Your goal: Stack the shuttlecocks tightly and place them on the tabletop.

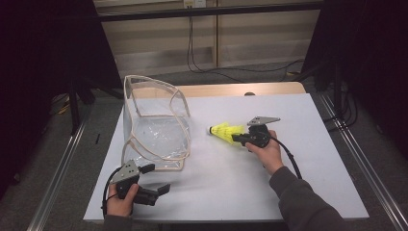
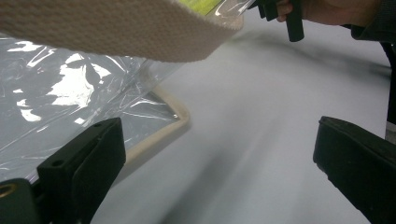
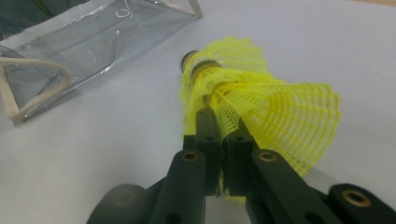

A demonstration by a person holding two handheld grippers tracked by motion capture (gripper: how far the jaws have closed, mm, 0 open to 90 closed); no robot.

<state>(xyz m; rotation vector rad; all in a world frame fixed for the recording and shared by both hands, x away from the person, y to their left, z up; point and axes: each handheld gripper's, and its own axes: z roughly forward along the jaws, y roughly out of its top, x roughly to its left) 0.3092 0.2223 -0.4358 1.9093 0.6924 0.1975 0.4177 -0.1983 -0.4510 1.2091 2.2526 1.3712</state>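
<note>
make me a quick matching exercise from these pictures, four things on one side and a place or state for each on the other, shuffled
Things:
1. shuttlecocks
2. clear bag
3. left gripper
4. right gripper

Places or states:
A. jaws wide apart, nothing between them
B. yellow, stacked, pinched at the skirt
C. stands on the table's left part, open top, cream trim
D. jaws closed, right of the bag

Pairs: 1-B, 2-C, 3-A, 4-D

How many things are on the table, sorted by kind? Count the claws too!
Yellow shuttlecocks: 1, pinched in the right claw
Clear bags with cream trim: 1
Claws: 2, the right claw and the left claw, which is open
Total: 4
</note>
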